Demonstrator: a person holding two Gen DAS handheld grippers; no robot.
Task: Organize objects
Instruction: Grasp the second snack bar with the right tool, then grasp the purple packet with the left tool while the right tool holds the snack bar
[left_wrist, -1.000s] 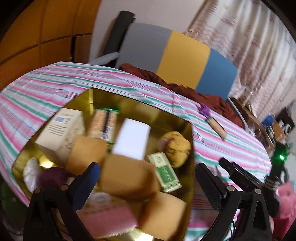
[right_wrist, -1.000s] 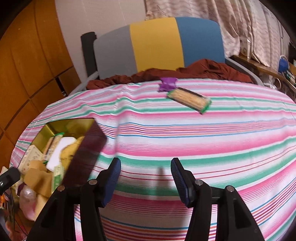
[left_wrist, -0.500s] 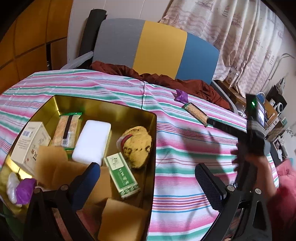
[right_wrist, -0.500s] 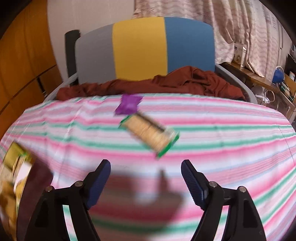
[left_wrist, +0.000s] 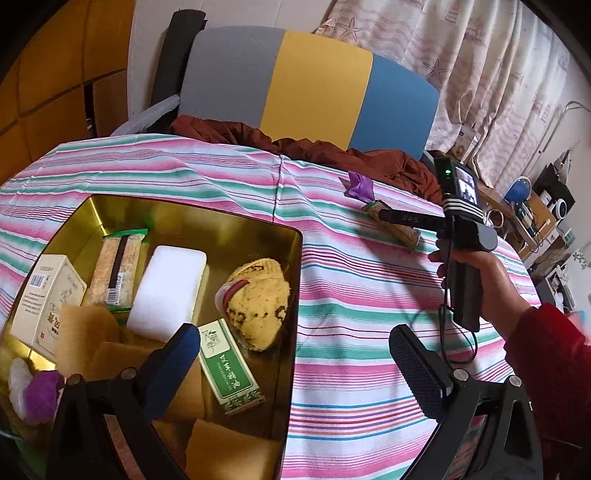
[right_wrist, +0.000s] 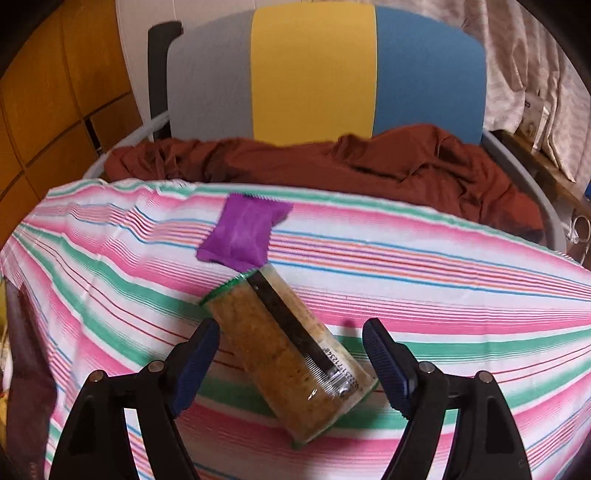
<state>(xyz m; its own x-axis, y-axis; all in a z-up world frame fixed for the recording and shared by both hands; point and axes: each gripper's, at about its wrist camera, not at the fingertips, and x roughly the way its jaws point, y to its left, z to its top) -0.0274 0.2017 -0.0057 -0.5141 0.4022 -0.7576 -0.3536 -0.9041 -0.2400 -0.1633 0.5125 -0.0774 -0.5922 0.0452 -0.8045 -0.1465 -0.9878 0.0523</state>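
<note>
A gold tin (left_wrist: 295, 258) sits on the striped tablecloth and holds a white block (left_wrist: 168, 291), a cracker pack (left_wrist: 114, 271), a yellow knitted thing (left_wrist: 258, 306), a green box (left_wrist: 229, 369), a white box (left_wrist: 44, 295) and brown pieces. My left gripper (left_wrist: 291, 369) is open and empty over the tin's near right edge. My right gripper (right_wrist: 291, 354) is open, its fingers on either side of a cracker pack (right_wrist: 288, 354) lying on the cloth; it also shows in the left wrist view (left_wrist: 399, 218). A purple packet (right_wrist: 242, 232) lies just beyond the pack.
A grey, yellow and blue chair back (right_wrist: 314, 70) stands behind the table with a rust-brown cloth (right_wrist: 332, 162) on the seat. Curtains and a cluttered shelf (left_wrist: 535, 206) are at the right. Wooden panels (left_wrist: 48, 74) are at the left.
My right gripper has moved forward across the table until the cracker pack lies between its open fingers. My left gripper has drawn back a little from the tin and stays open.
</note>
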